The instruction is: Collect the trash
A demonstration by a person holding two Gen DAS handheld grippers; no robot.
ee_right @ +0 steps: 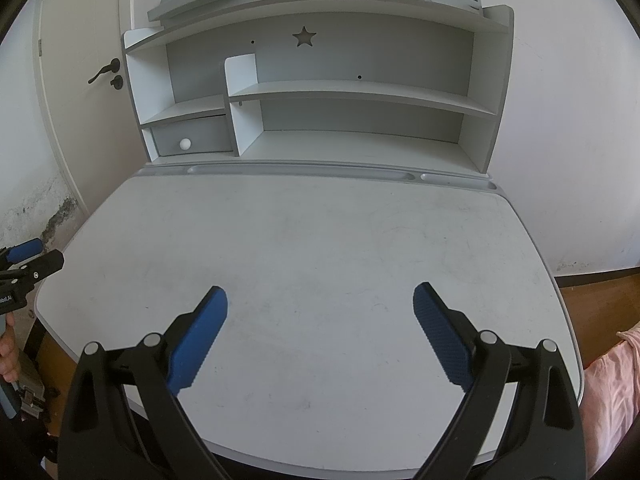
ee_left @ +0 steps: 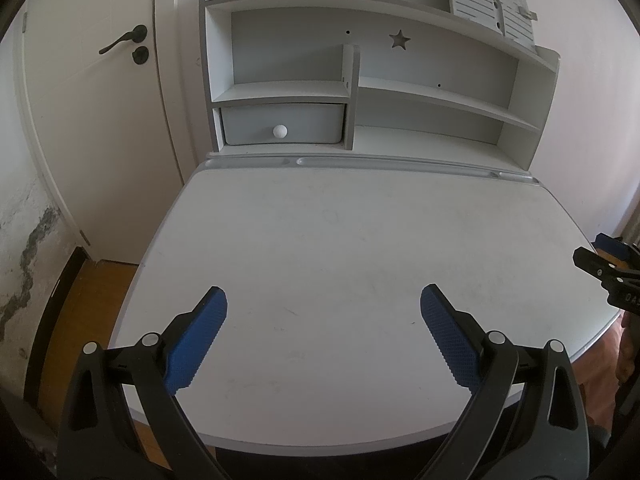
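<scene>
Both grippers hover over the near part of a white desk (ee_left: 340, 232). My left gripper (ee_left: 324, 300) is open, its blue pads wide apart with nothing between them. My right gripper (ee_right: 320, 298) is open too, with only bare desk (ee_right: 320, 240) between its fingers. In the left wrist view the right gripper (ee_left: 608, 268) pokes in at the far right edge; in the right wrist view the left gripper (ee_right: 28, 264) shows at the far left edge, held by a hand (ee_right: 8, 352). No trash shows in either view.
A white and grey shelf unit (ee_left: 360, 92) stands at the desk's back, with a small drawer (ee_left: 282, 124) at its lower left. A white door (ee_left: 92, 120) is to the left. Wooden floor (ee_left: 76, 312) lies left of the desk. Pink fabric (ee_right: 616, 368) lies at right.
</scene>
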